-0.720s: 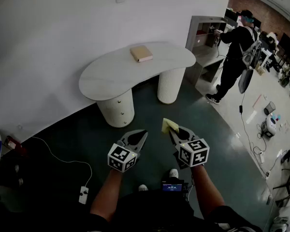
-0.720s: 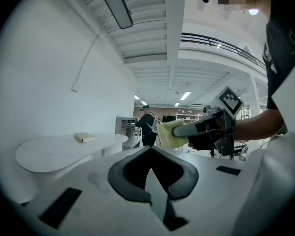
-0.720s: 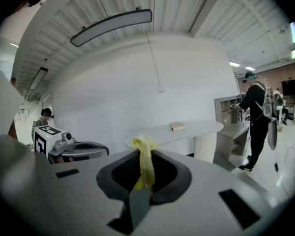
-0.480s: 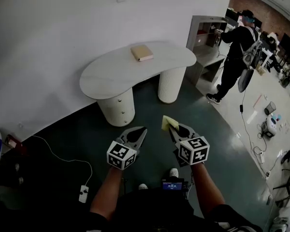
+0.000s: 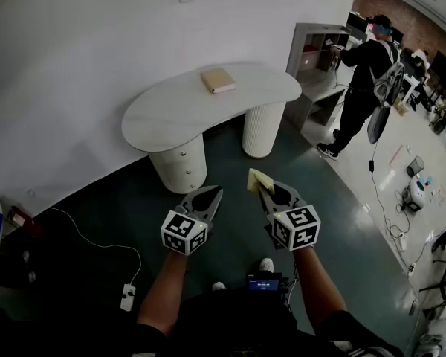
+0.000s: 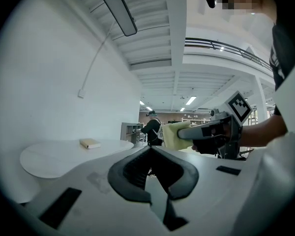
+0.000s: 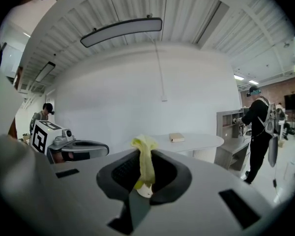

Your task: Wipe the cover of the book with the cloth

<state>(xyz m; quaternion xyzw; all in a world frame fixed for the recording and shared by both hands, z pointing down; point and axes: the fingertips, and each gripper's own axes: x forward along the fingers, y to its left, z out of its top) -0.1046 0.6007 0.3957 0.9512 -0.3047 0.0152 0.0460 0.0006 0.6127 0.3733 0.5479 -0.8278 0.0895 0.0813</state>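
A tan closed book (image 5: 218, 80) lies flat on the far side of a white curved table (image 5: 171, 114); the book (image 6: 90, 143) also shows small in the left gripper view, and the book (image 7: 176, 137) in the right gripper view. My right gripper (image 5: 261, 187) is shut on a yellow cloth (image 5: 257, 180), which sticks up between its jaws as a folded strip (image 7: 145, 161). My left gripper (image 5: 215, 191) is shut with nothing in it, level with the right one. Both hang over the floor, well short of the table.
The table stands on two ribbed white pedestals (image 5: 262, 131) against a white wall. A person in black (image 5: 360, 80) stands at a grey shelf desk (image 5: 320, 62) to the right. A power strip and cable (image 5: 128, 298) lie on the dark floor at left.
Both grippers have shifted slightly forward toward the table; the cloth stays in the right gripper.
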